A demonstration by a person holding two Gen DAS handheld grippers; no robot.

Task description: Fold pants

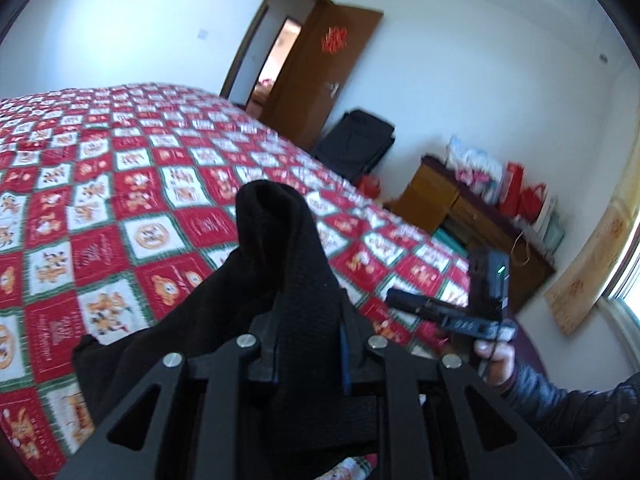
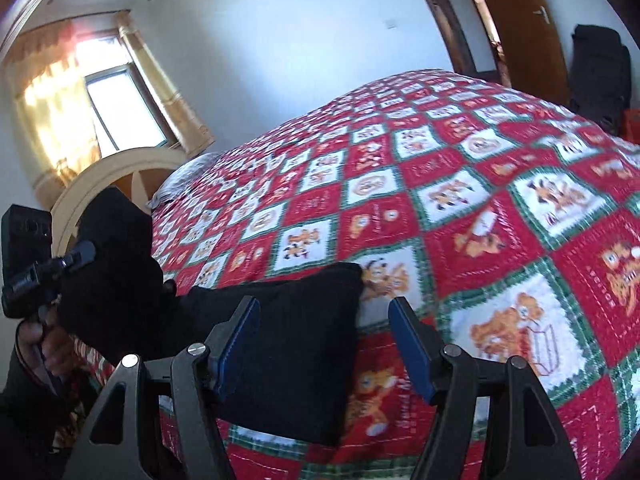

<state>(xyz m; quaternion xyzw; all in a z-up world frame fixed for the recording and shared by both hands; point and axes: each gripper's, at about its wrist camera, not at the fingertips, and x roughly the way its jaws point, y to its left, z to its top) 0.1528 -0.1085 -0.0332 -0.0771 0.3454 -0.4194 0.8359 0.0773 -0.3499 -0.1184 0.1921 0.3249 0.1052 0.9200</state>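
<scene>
The black pants [image 1: 280,240] bulge up between the fingers of my left gripper [image 1: 308,340], which is shut on a bunch of the cloth and held above the red-and-white patchwork quilt [image 1: 140,160]. In the right wrist view the rest of the pants [image 2: 300,340] lies flat on the quilt [image 2: 480,200] near the bed's edge. From there it rises leftward to the left gripper [image 2: 76,260]. My right gripper [image 2: 324,304] hangs open just over that flat part; its blue pads [image 2: 412,348] grip nothing. It also shows at the right [image 1: 404,302], held by a hand.
A brown door [image 1: 320,72] stands open beyond the bed, with a black suitcase [image 1: 356,140] beside it. A wooden desk [image 1: 472,208] with red bags lines the wall. A curved headboard [image 2: 104,176], a pillow [image 2: 180,180] and a curtained window [image 2: 116,108] lie at the other end.
</scene>
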